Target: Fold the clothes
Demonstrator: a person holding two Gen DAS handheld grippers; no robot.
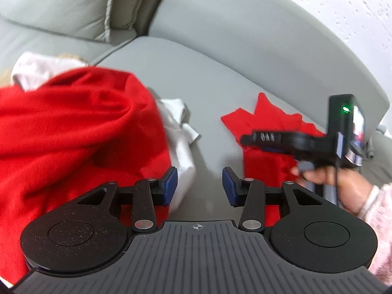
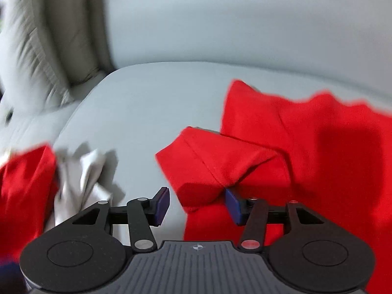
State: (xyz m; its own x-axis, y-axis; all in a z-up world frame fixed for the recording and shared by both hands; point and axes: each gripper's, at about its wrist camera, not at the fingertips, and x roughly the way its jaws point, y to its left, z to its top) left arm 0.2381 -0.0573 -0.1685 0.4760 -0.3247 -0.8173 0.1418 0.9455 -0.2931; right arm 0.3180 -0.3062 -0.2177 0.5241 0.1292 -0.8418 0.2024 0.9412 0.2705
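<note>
Red garment (image 2: 281, 137) lay right; right gripper (image 2: 197, 202) was spread and empty, so I'd pinch its near sleeve hem.

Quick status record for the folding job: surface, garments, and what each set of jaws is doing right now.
surface: grey sofa seat
flat garment: red garment spread at the right, sleeve folded over
pile: red cloth heaped on white cloth at the left
left gripper: jaws open, nothing between them
right gripper: jaws open over the sleeve edge, no grip visible
</note>
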